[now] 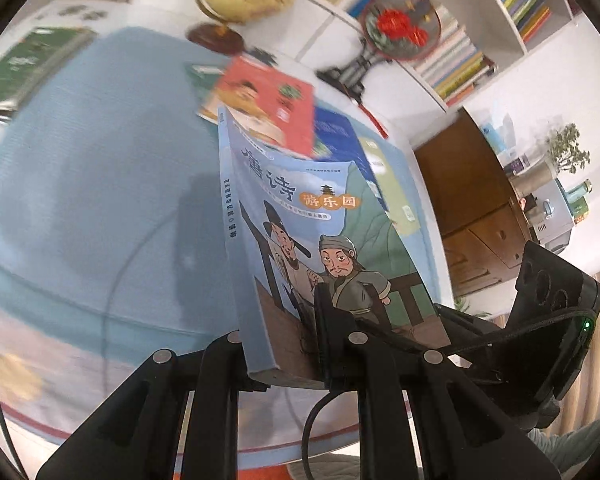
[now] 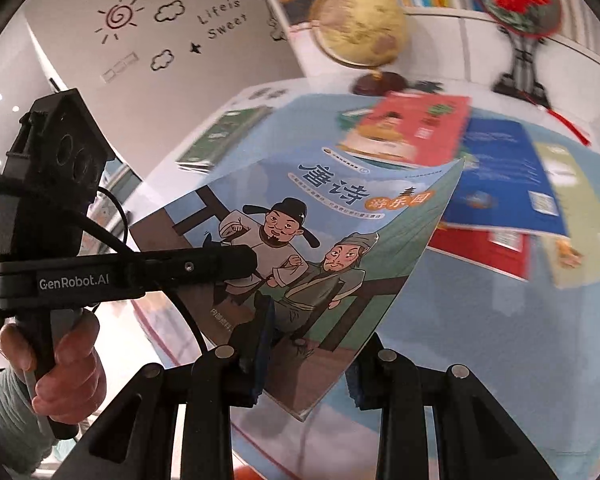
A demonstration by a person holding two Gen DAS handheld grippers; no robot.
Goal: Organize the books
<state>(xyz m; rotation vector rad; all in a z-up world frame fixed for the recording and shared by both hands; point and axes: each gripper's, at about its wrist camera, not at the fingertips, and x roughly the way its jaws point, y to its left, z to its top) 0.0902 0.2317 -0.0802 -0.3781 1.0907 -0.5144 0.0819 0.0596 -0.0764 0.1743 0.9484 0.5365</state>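
A light-blue cartoon-cover book (image 1: pixel 300 240) is held up above the blue tablecloth (image 1: pixel 100 180). My left gripper (image 1: pixel 284 344) is shut on its lower edge near the spine. In the right wrist view the same book (image 2: pixel 320 240) is tilted, and my right gripper (image 2: pixel 308 360) has its fingers either side of the bottom corner; the left finger (image 2: pixel 260 340) lies on the cover. The left gripper's body (image 2: pixel 140 268) reaches in from the left. Behind lies a loose pile: a red book (image 1: pixel 268 100), a dark blue book (image 2: pixel 500 176) and a green-yellow book (image 2: pixel 580 208).
A green book (image 1: pixel 28 60) lies at the far left of the table. A globe (image 2: pixel 360 28) and a round embroidered fan on a stand (image 2: pixel 516 0) stand at the back. Bookshelves (image 1: pixel 460 52) fill the wall behind. A wooden cabinet (image 1: pixel 472 200) stands to the right.
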